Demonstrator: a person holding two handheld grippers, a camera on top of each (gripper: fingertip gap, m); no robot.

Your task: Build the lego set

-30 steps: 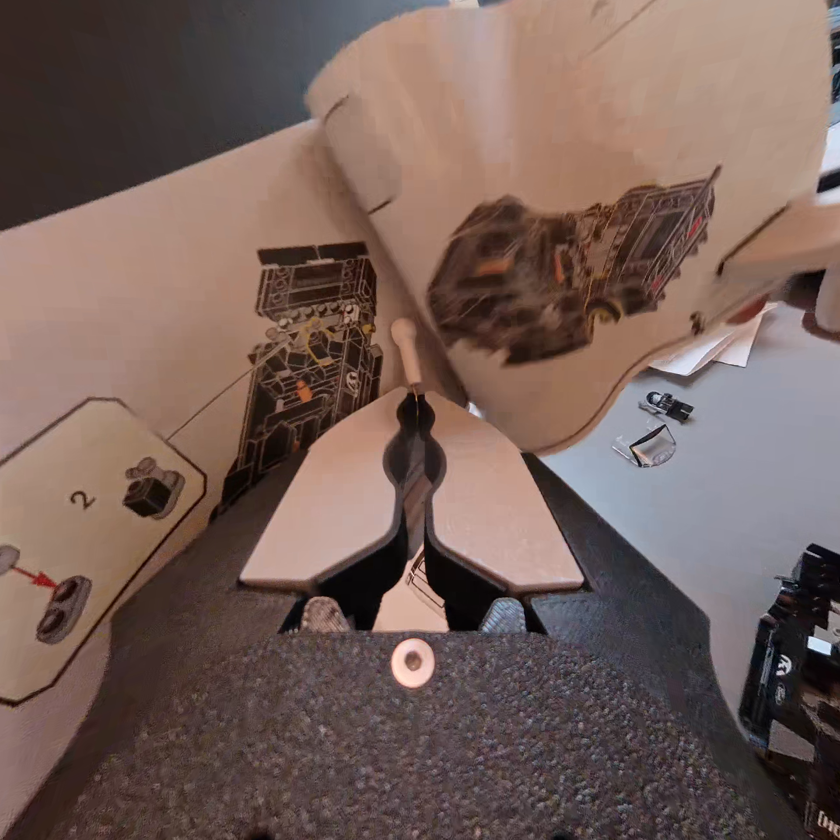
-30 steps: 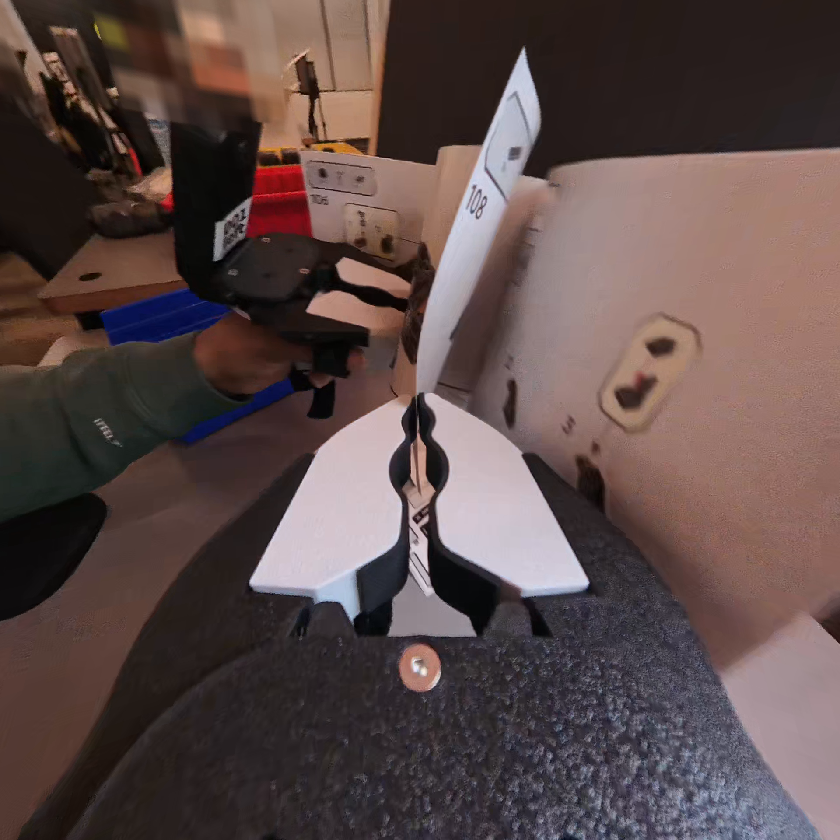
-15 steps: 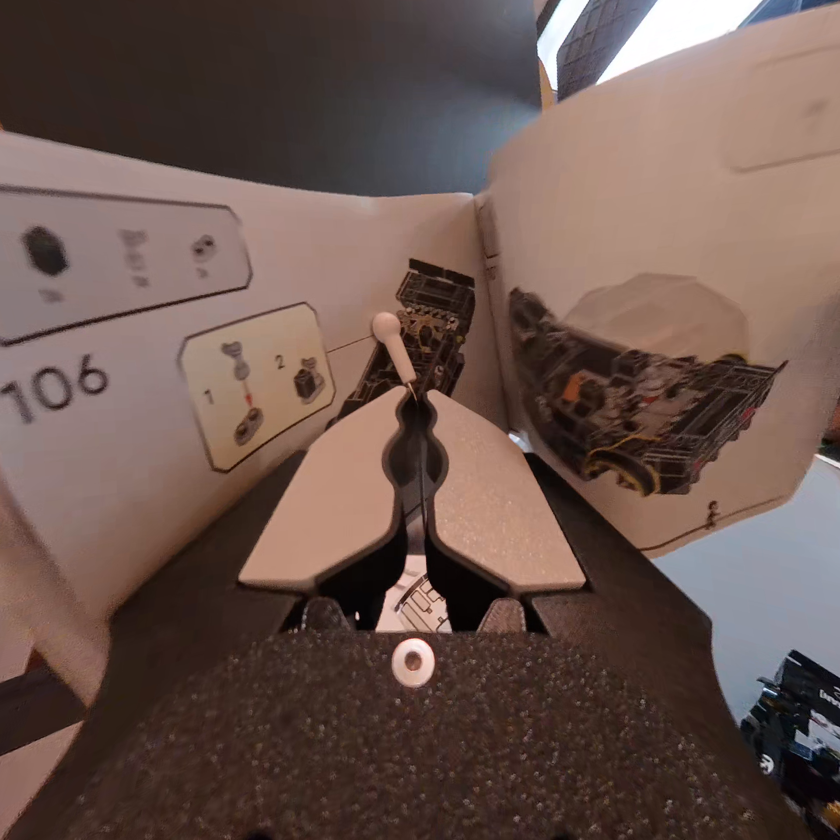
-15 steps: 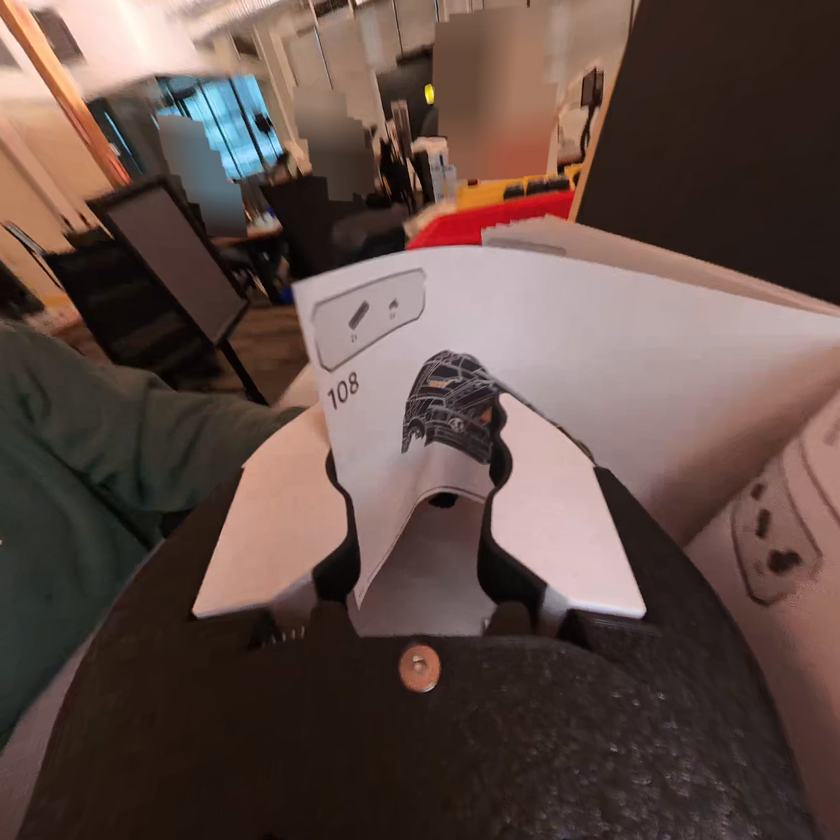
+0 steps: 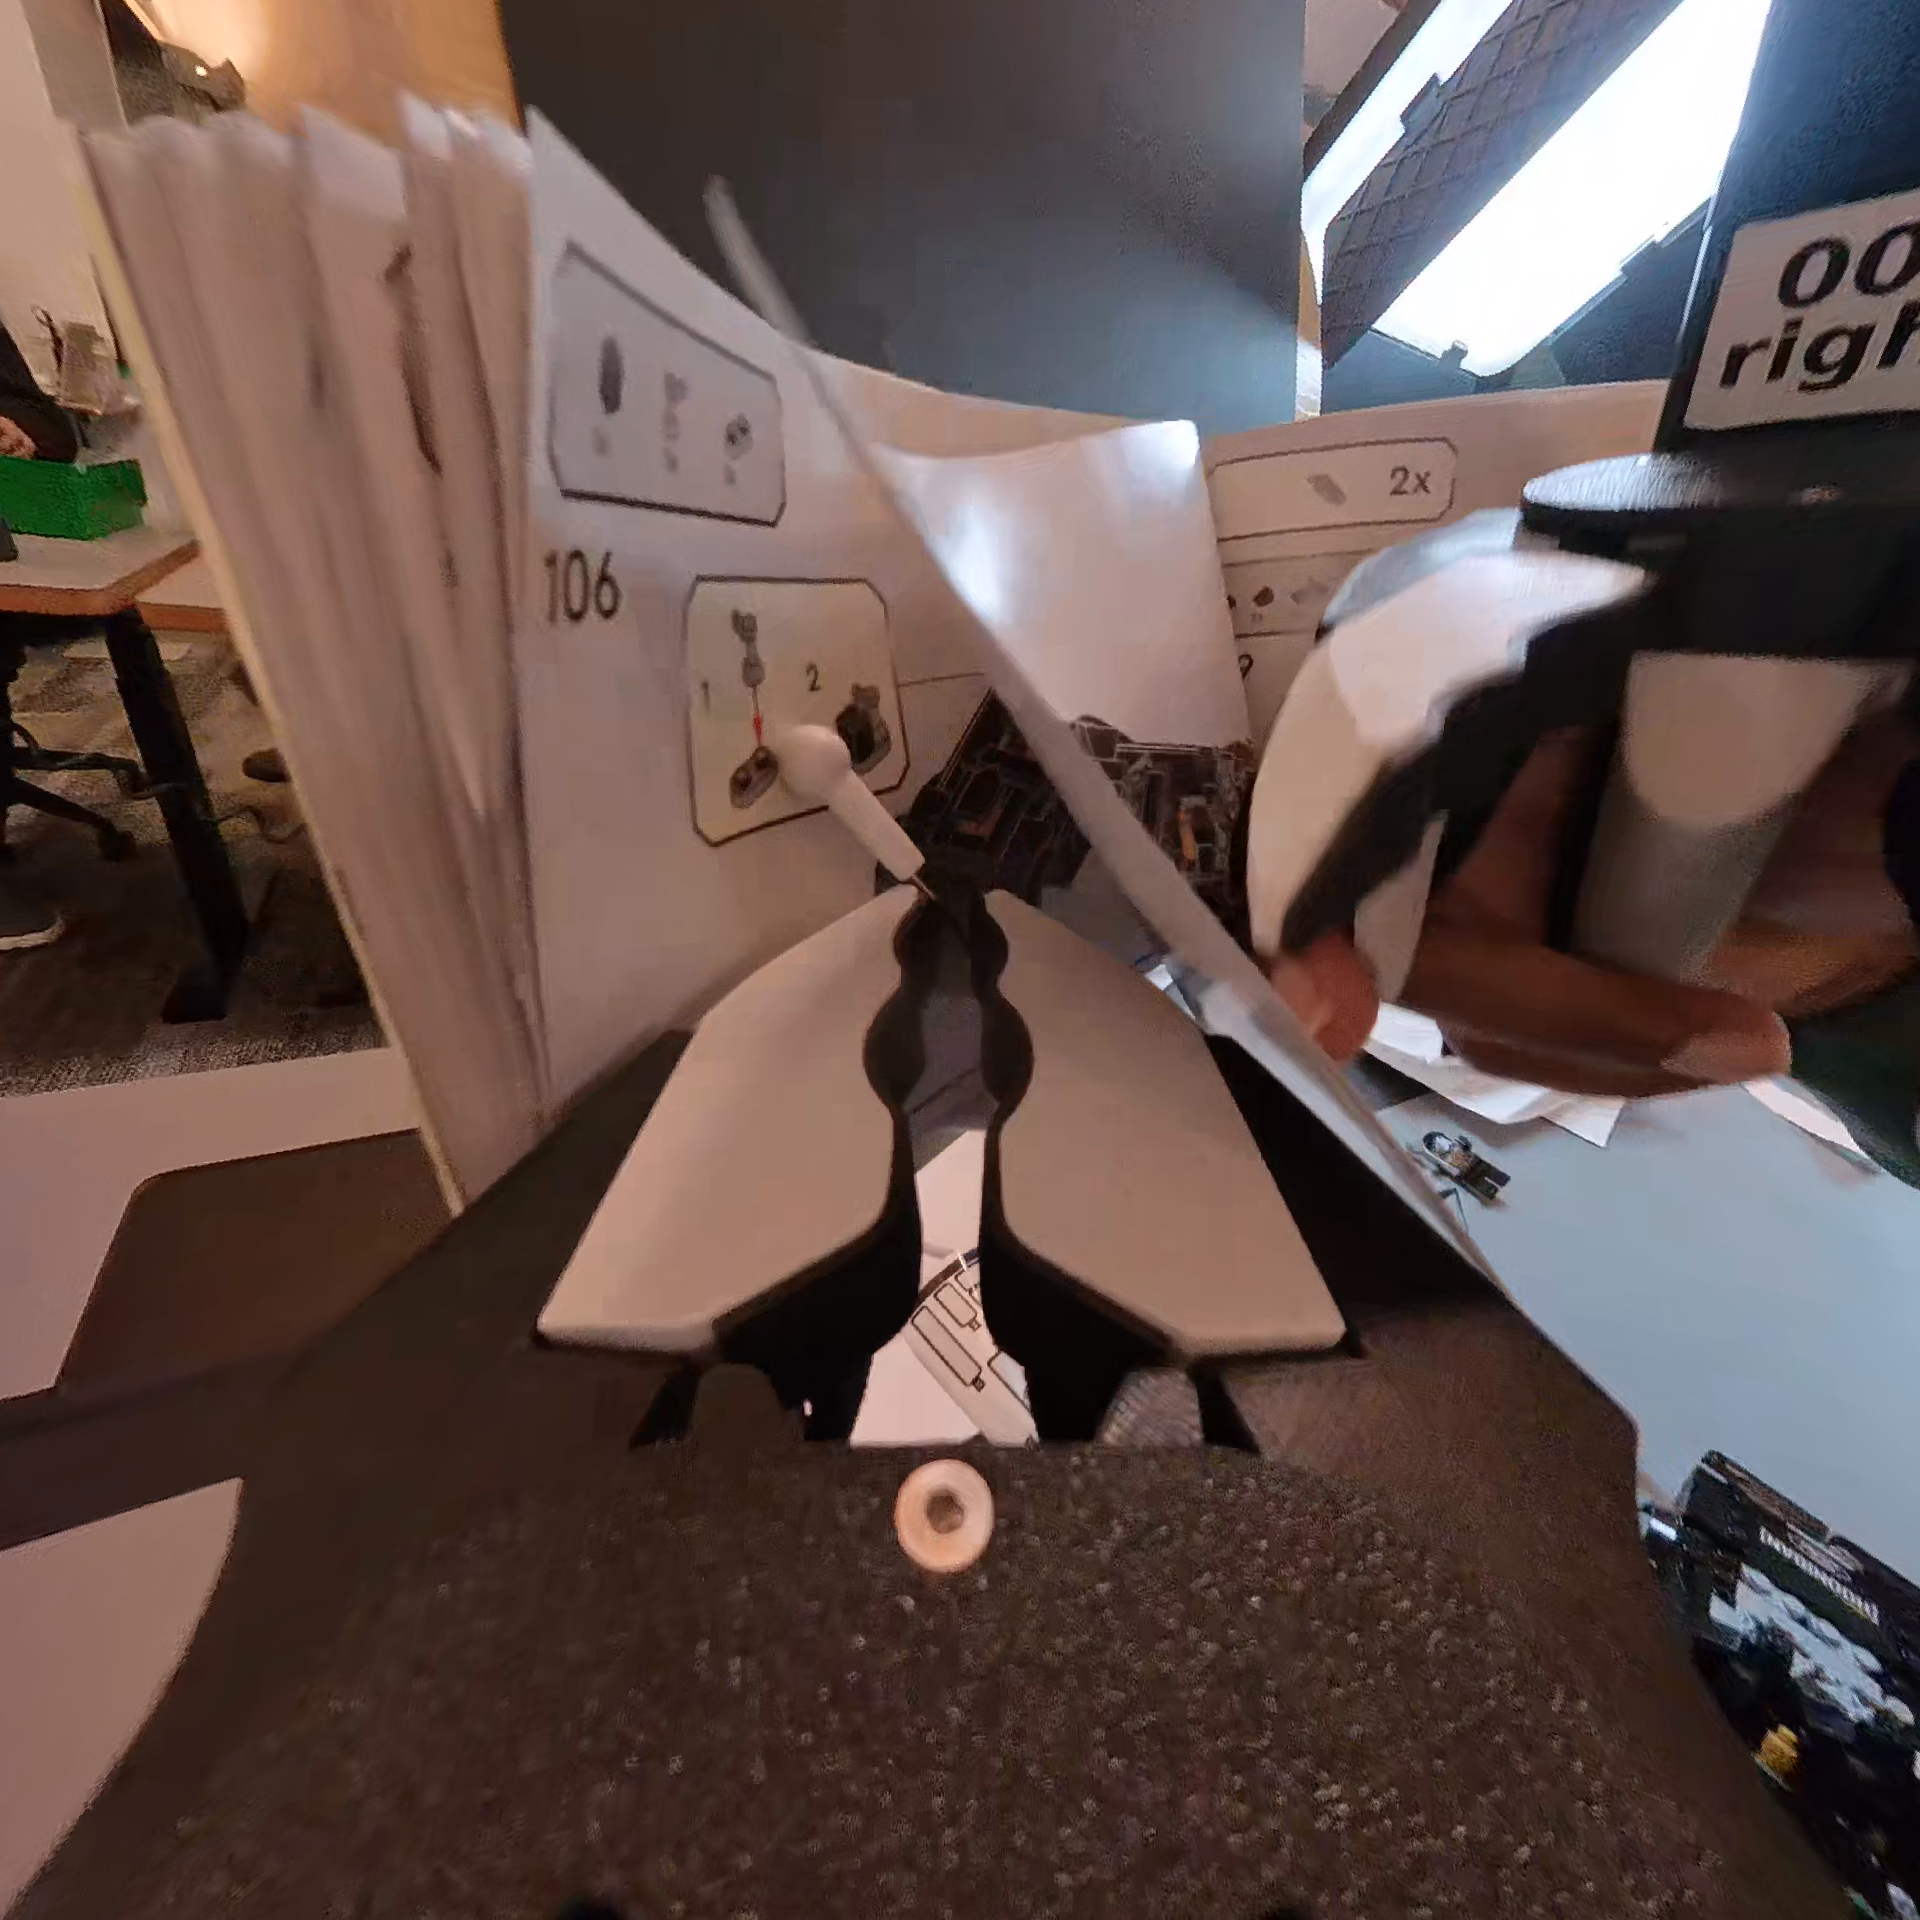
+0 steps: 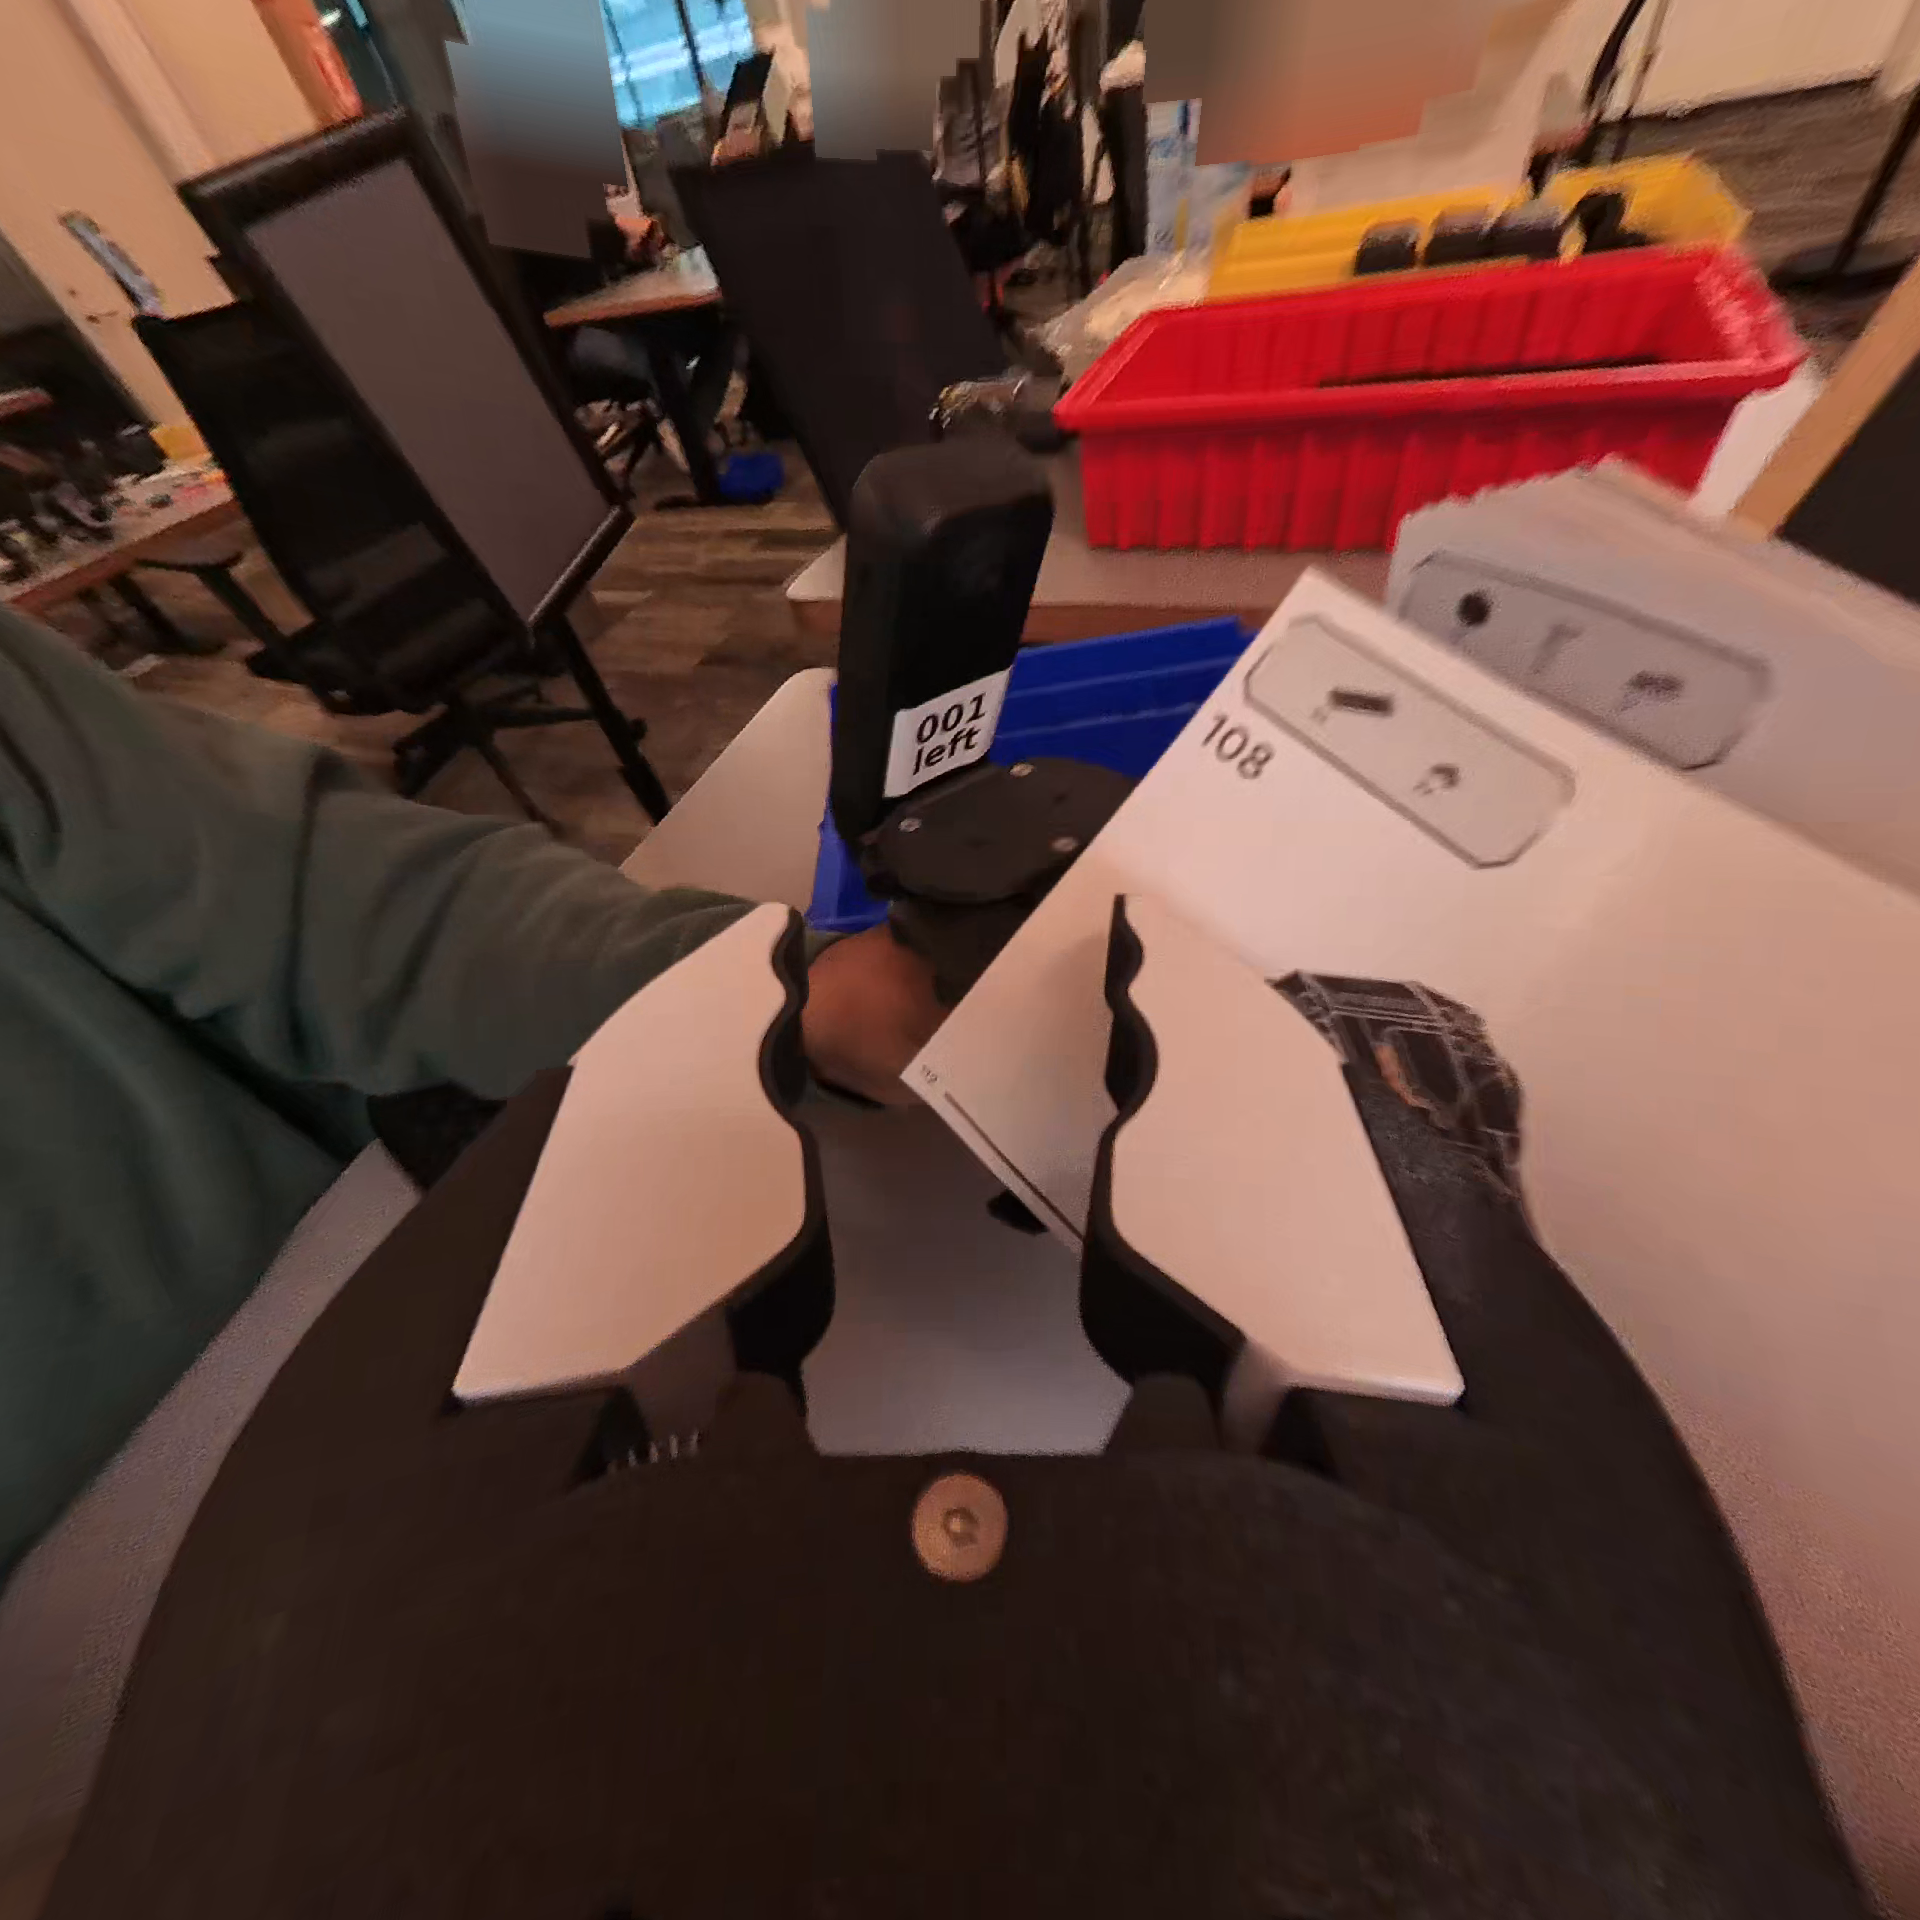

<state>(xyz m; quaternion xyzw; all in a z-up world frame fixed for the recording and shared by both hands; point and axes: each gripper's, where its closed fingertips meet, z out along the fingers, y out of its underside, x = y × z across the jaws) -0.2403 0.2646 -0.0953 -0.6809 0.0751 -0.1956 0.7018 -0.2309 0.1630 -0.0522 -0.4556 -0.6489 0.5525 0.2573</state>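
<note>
The instruction booklet [image 5: 644, 831] stands open in front of my left gripper [image 5: 940, 899]. That gripper is shut, with a small white lever piece [image 5: 831, 774] sticking out of its tips. A printed page shows in the gap behind the tips. One loose page [image 5: 1081, 623] hangs mid-turn between the spreads. My right gripper [image 6: 951, 925] is open and holds nothing. A booklet page [image 6: 1351, 831] leans against its right finger [image 6: 1247, 1195]. The right gripper [image 5: 1288, 914] also shows in the left wrist view, beside the page edge. The left gripper's black body [image 6: 940, 623] shows behind the page.
A partly built black Lego car [image 5: 1787, 1662] sits at the lower right on the grey table [image 5: 1662, 1299]. A small black piece [image 5: 1460, 1164] and loose papers [image 5: 1507, 1091] lie nearby. Red [image 6: 1403, 416], blue [image 6: 1091, 686] and yellow [image 6: 1455, 229] bins stand behind. Both grippers' tips are roughly 30 centimeters from the partly built black Lego car [image 5: 1787, 1662].
My right gripper was shut on a booklet page a second ago. It has opened and let the page go, and the page has swung over. My left gripper stays shut on the lever.
</note>
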